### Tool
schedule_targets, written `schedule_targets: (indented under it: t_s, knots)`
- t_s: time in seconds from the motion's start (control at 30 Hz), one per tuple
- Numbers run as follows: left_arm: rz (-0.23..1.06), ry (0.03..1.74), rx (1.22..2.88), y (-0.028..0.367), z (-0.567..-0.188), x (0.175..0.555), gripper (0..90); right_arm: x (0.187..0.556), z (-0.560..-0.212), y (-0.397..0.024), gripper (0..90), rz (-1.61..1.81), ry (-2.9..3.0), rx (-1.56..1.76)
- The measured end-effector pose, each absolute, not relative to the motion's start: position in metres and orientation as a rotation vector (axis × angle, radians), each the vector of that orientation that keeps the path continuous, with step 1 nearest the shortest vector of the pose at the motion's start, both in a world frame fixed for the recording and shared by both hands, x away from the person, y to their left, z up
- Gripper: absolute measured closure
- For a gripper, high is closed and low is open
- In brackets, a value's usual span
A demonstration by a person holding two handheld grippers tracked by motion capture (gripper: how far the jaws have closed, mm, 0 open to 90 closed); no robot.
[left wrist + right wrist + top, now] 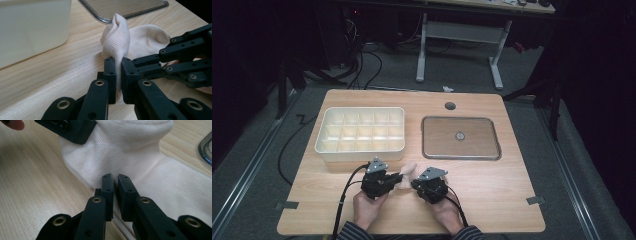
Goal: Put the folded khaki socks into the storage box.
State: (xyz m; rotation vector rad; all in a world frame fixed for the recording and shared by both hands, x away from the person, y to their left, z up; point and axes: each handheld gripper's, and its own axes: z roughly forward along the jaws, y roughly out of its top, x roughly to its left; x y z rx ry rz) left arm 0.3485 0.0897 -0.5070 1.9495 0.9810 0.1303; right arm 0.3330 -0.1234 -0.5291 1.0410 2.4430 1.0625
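Sock (pixel 408 172) work is underway near the table's (pixel 492 200) front edge, between the divided bin (pixel 360 134) and the person's hands. The left gripper (pixel 118 77) pinches a raised fold of the cream knit, jaws pressed tight on it. The right gripper (pixel 115 195) has its jaws nearly together over the flat part, apparently nipping the fabric. This looks like the folding or rolling step. Next, I'd guess, both must move together so the bundle holds for a compartment.
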Motion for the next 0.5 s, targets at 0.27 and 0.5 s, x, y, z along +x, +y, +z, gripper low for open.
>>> schedule_targets:
  t_s: [0.27, 0.5]
  knots:
    - [0.12, 0.93, 1.923, 0.0891, -0.5023, 0.3474, 85.1, 0.3353, -0.5287, -0.1212, 83.6, 1.062, 2.455, 1.04]
    - [0.074, 0.901, 1.896, 0.0894, -0.4994, 0.3488, 85.4, 0.3408, -0.5276, -0.1148, 83.6, 1.067, 2.484, 1.039]
